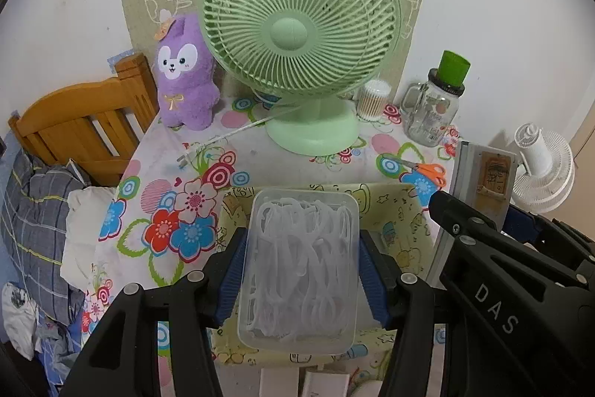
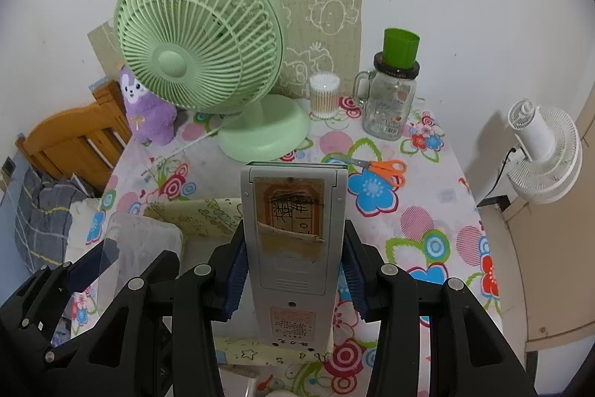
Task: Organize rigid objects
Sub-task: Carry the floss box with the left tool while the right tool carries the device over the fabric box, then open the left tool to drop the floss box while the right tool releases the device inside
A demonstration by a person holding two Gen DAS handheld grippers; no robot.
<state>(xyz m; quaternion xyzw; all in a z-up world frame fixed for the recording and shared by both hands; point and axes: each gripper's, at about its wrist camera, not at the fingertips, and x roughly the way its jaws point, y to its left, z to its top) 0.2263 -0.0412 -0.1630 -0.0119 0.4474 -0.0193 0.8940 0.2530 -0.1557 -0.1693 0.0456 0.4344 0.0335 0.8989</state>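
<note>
**Both grippers carry a box over the yellow tray**

Nearest to the left camera is the clear plastic box [image 1: 299,270], filled with white plastic pieces. The left gripper [image 1: 302,279] pinches it from both sides with its blue pads [image 1: 231,276], and the box hangs above the yellow tray [image 1: 401,211] with cartoon drawings, which lies at the near edge of the bench [image 1: 260,159].

In the right camera, the nearest thing is the grey device [image 2: 293,248], a flat case with a worn orange label on its back. The right gripper [image 2: 293,270] is pressed on its two long sides and holds it upright, over the right part of the same tray [image 2: 208,214].

The bench has a flowered cloth. At its far edge stand a green fan [image 1: 301,36], a purple plush toy [image 1: 186,77] in the far left corner, a tub of cotton swabs [image 1: 373,99] and a glass jar [image 1: 433,110] with a green cup [image 1: 453,67] on top. Orange scissors [image 1: 427,170] lie near the right edge, apart from the tray. A white fan [image 2: 543,151] hangs on the wall beside the bench.
</note>
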